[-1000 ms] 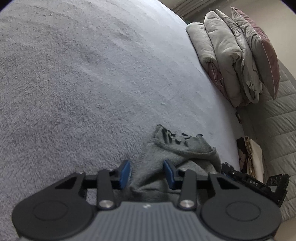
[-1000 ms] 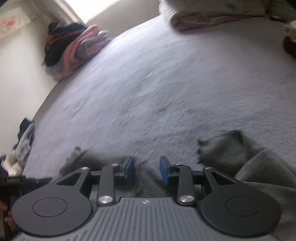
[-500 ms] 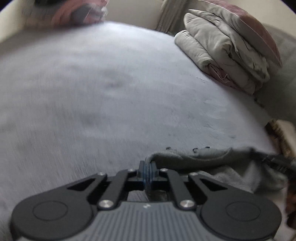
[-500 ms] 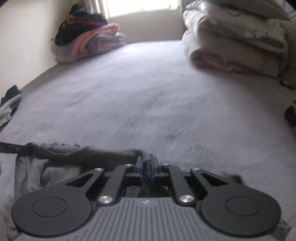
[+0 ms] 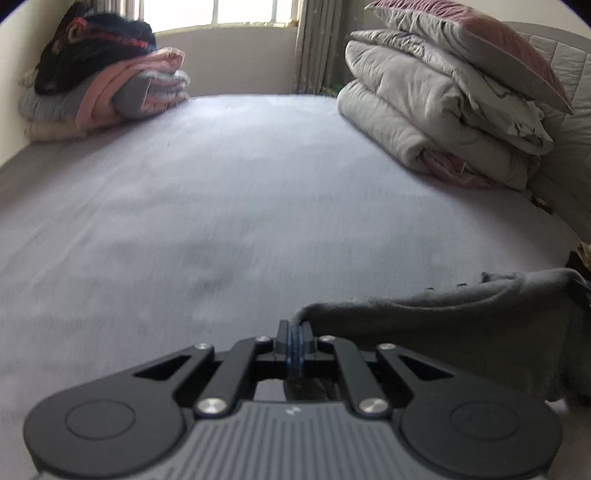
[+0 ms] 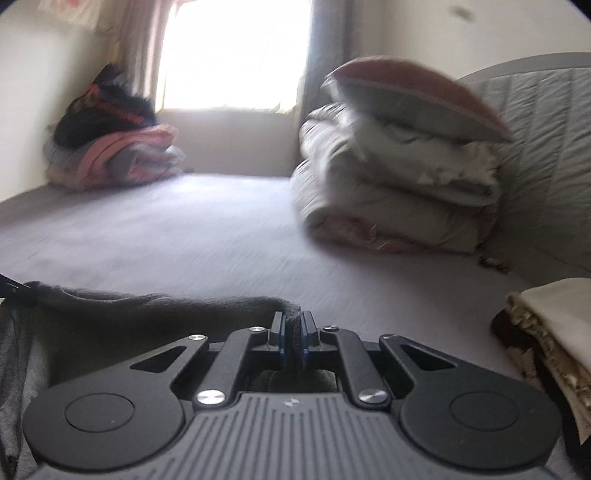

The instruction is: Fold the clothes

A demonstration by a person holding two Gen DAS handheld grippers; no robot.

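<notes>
The bed [image 5: 229, 192] stretches ahead of both cameras, and the window [image 5: 218, 13] sits behind its far edge. At the far left corner, against the wall, there's a clothes pile [image 5: 99, 81], one layer on another. Far right, a folded duvet [image 5: 436, 122] lies on the bed with a pillow [image 5: 476, 44] on top, and the headboard [image 5: 569, 122] stands right behind them. Up close, the garment [image 5: 443, 325] hangs between the two grippers: its edge runs right from the left gripper [image 5: 294, 341], and left from the right gripper [image 6: 293, 338]. Near right, a low stack of folded things [image 6: 550, 332] rests beside the bed's edge.
</notes>
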